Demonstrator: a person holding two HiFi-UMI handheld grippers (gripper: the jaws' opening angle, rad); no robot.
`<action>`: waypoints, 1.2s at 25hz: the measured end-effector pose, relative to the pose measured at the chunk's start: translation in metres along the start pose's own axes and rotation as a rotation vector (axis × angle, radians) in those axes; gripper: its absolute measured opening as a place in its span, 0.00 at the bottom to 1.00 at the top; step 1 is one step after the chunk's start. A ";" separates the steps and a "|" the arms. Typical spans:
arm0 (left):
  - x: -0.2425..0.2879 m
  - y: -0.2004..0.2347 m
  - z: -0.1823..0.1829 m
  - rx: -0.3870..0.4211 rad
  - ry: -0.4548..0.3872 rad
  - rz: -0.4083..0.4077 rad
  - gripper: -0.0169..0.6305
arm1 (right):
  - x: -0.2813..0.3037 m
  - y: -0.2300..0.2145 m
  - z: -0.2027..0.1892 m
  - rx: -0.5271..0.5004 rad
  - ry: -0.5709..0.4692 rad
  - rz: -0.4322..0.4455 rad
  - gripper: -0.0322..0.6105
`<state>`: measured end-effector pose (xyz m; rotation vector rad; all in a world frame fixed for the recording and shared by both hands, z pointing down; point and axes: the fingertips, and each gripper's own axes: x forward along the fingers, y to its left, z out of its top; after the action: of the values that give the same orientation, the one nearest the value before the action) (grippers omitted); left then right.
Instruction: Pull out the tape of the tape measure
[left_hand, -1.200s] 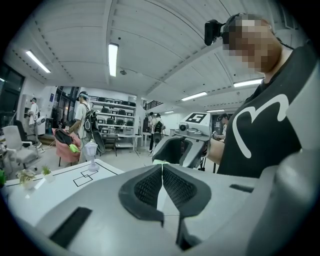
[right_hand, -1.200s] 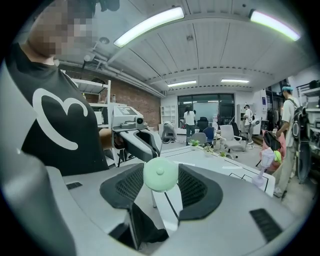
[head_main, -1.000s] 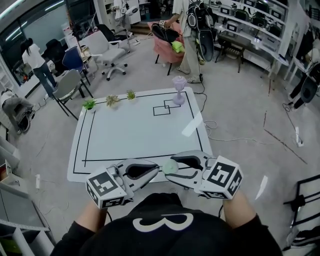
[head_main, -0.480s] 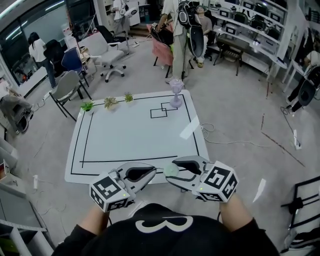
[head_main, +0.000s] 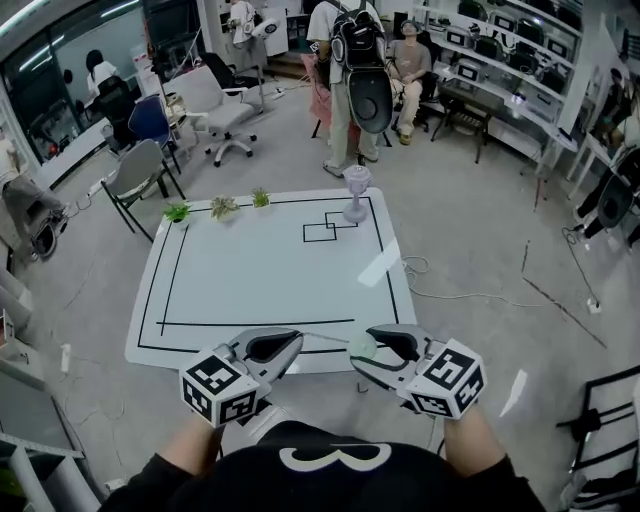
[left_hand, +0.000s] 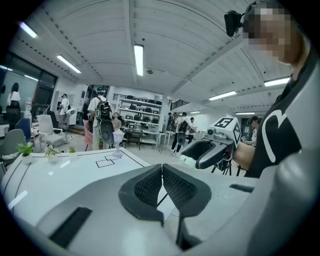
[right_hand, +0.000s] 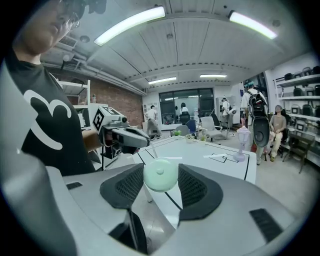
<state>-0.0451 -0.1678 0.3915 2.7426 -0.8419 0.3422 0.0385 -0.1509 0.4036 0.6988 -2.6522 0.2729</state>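
A small round pale-green tape measure (head_main: 363, 346) sits between the pads of my right gripper (head_main: 361, 349), which is shut on it just over the near edge of the white table (head_main: 260, 270). In the right gripper view the tape measure (right_hand: 160, 174) fills the gap between the pads of the right gripper (right_hand: 161, 181). A thin strip of tape (head_main: 326, 339) runs left from it to my left gripper (head_main: 298, 340). The left gripper (left_hand: 162, 169) has its pads together, and the tape's end is pinched there. The tape (right_hand: 153, 150) rises toward the left gripper (right_hand: 144, 142).
Black lines mark the white table. A lavender lamp-shaped ornament (head_main: 356, 192) stands at its far right and three little potted plants (head_main: 222, 205) at its far left. A person with a backpack (head_main: 352, 70) stands beyond the table, and office chairs (head_main: 138, 172) are to the left.
Both grippers have sunk toward the table's near edge and drawn apart. The gap between the left gripper's tip and the tape measure has widened, with more tape showing.
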 end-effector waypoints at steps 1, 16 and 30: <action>0.000 0.000 -0.001 -0.002 -0.003 0.002 0.05 | 0.000 0.000 -0.001 0.001 0.001 -0.001 0.39; -0.022 0.012 0.022 0.013 -0.040 0.127 0.05 | -0.029 -0.014 0.015 0.011 -0.059 -0.079 0.39; -0.050 0.036 0.030 0.014 -0.077 0.233 0.05 | -0.030 -0.020 0.024 0.000 -0.073 -0.088 0.39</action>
<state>-0.1020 -0.1803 0.3545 2.6894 -1.1874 0.2873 0.0653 -0.1623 0.3709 0.8379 -2.6810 0.2265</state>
